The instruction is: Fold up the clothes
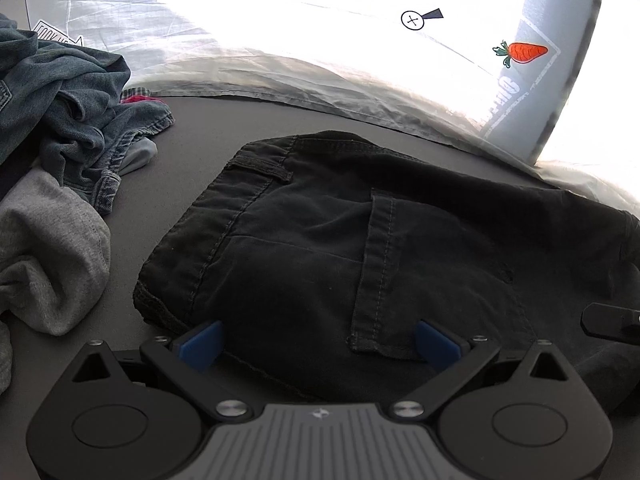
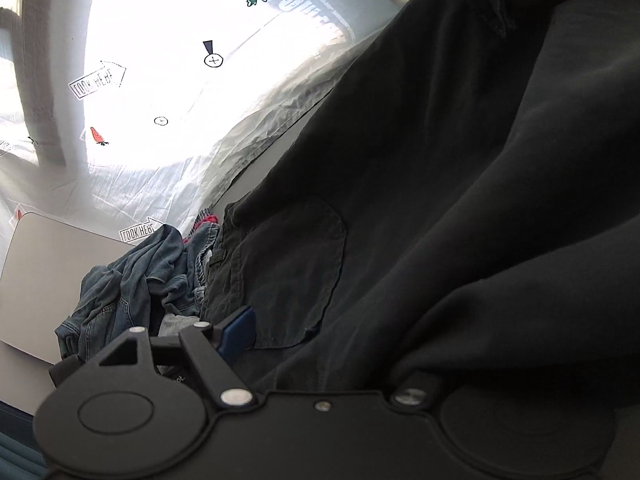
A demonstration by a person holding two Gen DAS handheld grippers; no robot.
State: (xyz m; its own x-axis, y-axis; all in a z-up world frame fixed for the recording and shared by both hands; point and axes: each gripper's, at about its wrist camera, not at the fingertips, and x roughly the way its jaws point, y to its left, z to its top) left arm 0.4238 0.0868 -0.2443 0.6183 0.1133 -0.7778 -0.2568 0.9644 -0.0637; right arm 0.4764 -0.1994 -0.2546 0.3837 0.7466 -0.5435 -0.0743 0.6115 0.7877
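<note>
left hand-held gripper point(image 1: 318, 342): wide apart, holding nothing, above near edge of black trousers point(image 1: 360, 232) | trousers: folded, center of frame, on dark desk point(image 1: 172, 184) | right hand-held gripper point(image 2: 320, 336): black cloth covers one finger, cannot tell its state | denim pile point(image 1: 68, 112): upper left

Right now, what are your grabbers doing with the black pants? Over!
Left gripper open, over black cargo pants. Right gripper buried in cloth, state unclear. Jeans and gray garment heaped left, apart.

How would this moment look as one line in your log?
task: fold clothes | left gripper: open over black shorts | right gripper: fabric covers one finger, state unclear
</note>
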